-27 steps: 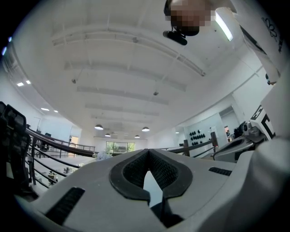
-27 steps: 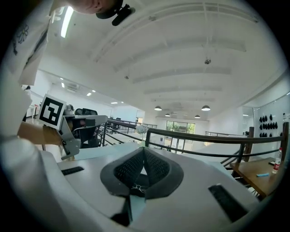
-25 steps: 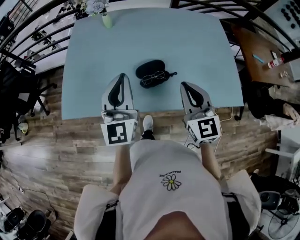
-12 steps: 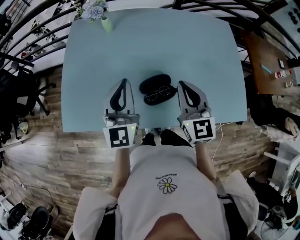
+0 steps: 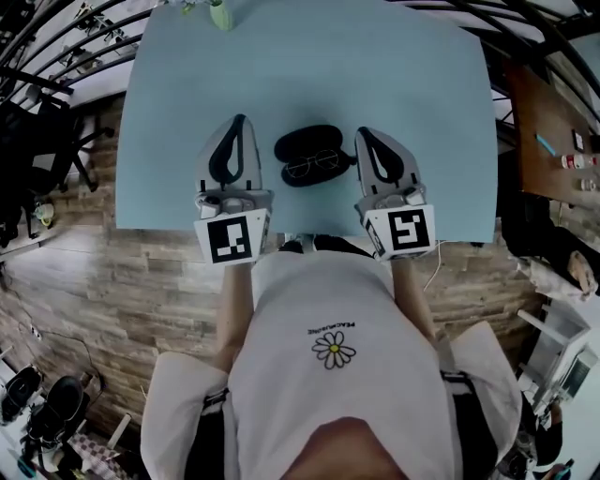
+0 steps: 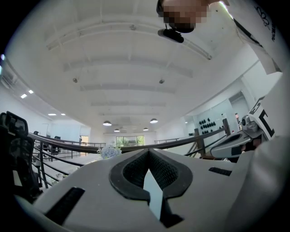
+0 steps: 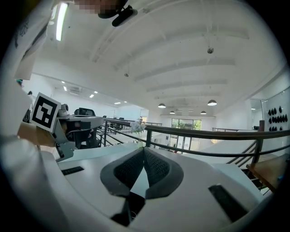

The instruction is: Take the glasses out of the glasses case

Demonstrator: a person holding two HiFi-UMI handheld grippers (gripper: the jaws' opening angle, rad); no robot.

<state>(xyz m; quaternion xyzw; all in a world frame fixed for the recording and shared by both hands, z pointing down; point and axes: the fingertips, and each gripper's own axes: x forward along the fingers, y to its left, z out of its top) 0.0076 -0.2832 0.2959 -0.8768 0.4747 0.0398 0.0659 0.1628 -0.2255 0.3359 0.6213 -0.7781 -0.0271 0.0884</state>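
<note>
Pale blue is covering the bench (image 5: 169, 112), which is filling the upper part of the head view, with a brown plank floor (image 5: 94, 281) showing beneath its near edge. At the far left corner a small green vase (image 5: 219, 13) is standing, well apart from everything else. Left of centre, the left gripper (image 5: 240, 122) is reaching out over the near part of the bench, its marker cube (image 5: 231, 239) facing the camera. In the left gripper view its jaws are pressing together at the tips, with nothing between them; only a sliver of blue bench is showing through the gap behind the tips. Just right of it, between the two grippers, the black glasses case (image 5: 309, 142) is lying on the bench, and the glasses (image 5: 314, 166) are resting in its near half with the lenses facing up. Neither gripper is touching the case. Just right of the case the right gripper (image 5: 362, 133) is pointing the same way as the left, and in the right gripper view its jaws are likewise meeting at the tips and gripping nothing. Further right, beyond the bench, a wooden table (image 5: 553, 122) is carrying a few small items.
</note>
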